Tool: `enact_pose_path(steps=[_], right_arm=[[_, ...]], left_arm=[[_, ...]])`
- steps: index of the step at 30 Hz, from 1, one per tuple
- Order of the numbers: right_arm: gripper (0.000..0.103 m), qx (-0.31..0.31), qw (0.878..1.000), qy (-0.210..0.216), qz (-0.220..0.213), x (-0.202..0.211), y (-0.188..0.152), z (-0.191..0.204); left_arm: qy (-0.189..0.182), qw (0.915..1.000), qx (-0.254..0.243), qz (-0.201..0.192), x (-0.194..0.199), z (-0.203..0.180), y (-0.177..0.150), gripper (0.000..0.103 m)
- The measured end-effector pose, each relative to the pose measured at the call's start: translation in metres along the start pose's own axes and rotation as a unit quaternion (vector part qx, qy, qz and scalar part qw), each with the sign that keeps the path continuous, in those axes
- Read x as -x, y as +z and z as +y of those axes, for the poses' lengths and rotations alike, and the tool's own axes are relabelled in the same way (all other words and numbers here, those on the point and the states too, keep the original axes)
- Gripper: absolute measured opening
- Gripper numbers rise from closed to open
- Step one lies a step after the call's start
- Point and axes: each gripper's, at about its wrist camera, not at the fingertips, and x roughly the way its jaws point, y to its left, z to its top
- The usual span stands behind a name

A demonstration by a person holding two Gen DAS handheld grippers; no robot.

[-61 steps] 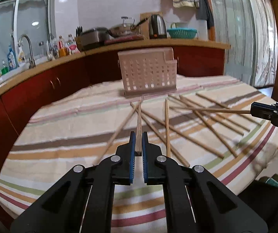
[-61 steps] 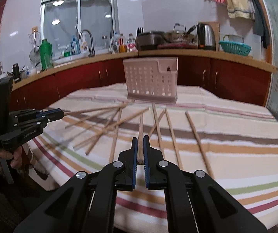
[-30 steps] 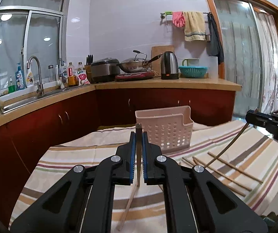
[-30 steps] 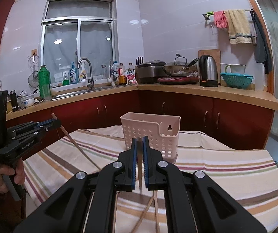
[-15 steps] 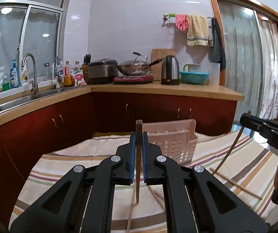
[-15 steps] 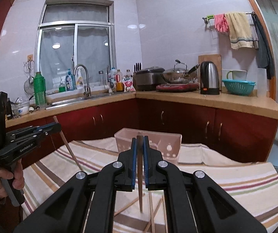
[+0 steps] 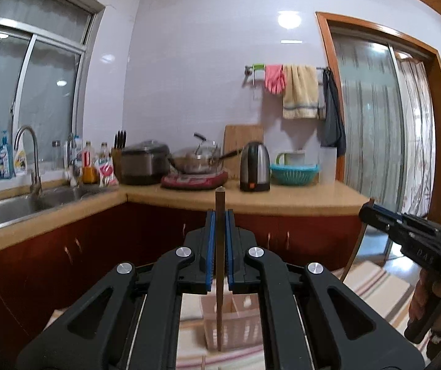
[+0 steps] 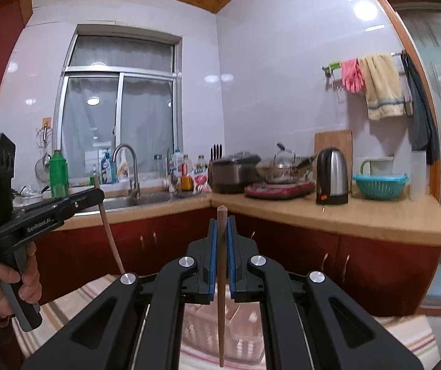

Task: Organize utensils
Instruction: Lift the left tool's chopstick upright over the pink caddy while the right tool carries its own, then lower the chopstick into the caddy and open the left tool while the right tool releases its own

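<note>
My left gripper [image 7: 219, 215] is shut on a wooden chopstick [image 7: 219, 277] that hangs nearly upright, its lower tip over the beige slotted utensil basket [image 7: 235, 330] on the striped table. My right gripper [image 8: 221, 222] is shut on another chopstick [image 8: 221, 293], also nearly upright, its tip over the same basket [image 8: 245, 336]. Each gripper shows in the other's view: the right one [image 7: 366, 211] at the right edge with its chopstick [image 7: 354, 249], the left one [image 8: 98, 197] at the left with its chopstick [image 8: 111, 237].
The striped tablecloth [image 8: 405, 339] shows only at the bottom of both views. Behind is a red-fronted kitchen counter [image 7: 297, 200] with a kettle [image 7: 254, 166], a wok, a rice cooker, a teal colander and a sink [image 7: 10, 206].
Both grippers have risen and tilted up with their chopsticks, which now hang nearly upright. The basket has dropped to the bottom of both views, under the chopstick tips. The table is mostly out of sight.
</note>
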Motion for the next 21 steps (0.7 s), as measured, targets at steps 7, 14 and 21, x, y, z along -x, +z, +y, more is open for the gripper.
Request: enact_pose_path(steps=[7,14,21], right_arm=[[0.007,0.003,1.0,-0.008,-0.024,-0.035,0.015,-0.019],[0.007,-0.021,1.0,-0.009,0.006,-0.072,-0.008,-0.037],[0.007,-0.048,0.998,-0.006,0.05,-0.096,-0.046,-0.047]], left_arm=[[0.005,0.9996,0.011,-0.027,-0.043,0.002,0.026,0.007],[0.004,0.9995,0.025,0.017,-0.093,0.006,-0.005,0.007],[0.011,0.996,0.051,0.072,-0.126,0.021,-0.055,0.007]])
